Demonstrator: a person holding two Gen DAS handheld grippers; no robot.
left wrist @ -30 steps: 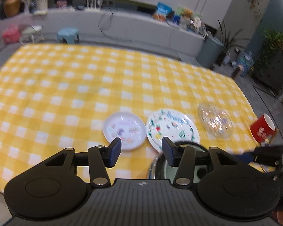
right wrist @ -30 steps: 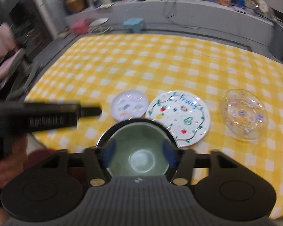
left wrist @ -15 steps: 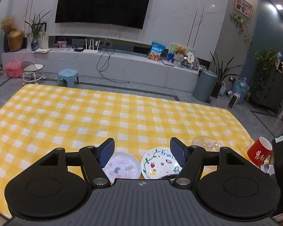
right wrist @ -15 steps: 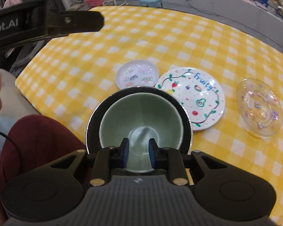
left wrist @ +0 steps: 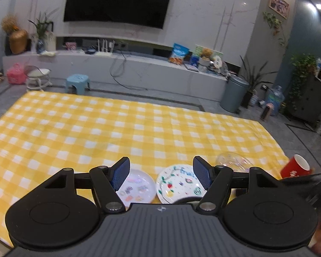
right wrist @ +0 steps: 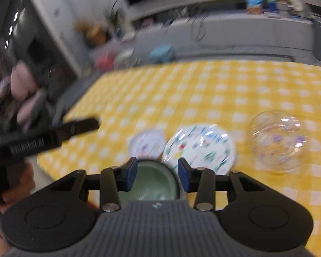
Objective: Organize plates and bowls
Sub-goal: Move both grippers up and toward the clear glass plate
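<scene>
On the yellow checked tablecloth (left wrist: 139, 128) lie a small white plate (left wrist: 137, 189), a larger white plate with fruit drawings (left wrist: 179, 184) and a clear glass dish (left wrist: 233, 160), in a row near the front edge. My left gripper (left wrist: 161, 174) is open and empty, raised above the two white plates. In the blurred right wrist view the green bowl (right wrist: 154, 182) sits in a dark bowl just under my right gripper (right wrist: 157, 176), which is open; the small plate (right wrist: 148, 143), fruit plate (right wrist: 200, 147) and glass dish (right wrist: 278, 139) lie beyond.
A red cup (left wrist: 295, 169) stands at the table's right corner. The other gripper's body shows at the left in the right wrist view (right wrist: 42, 139). A TV wall, bench, blue stool (left wrist: 77, 81) and bin (left wrist: 233, 92) stand beyond the table.
My right gripper opened off the bowl's rim and pulled back and up, blurring the view. My left gripper tilted up, widened slightly and stayed empty.
</scene>
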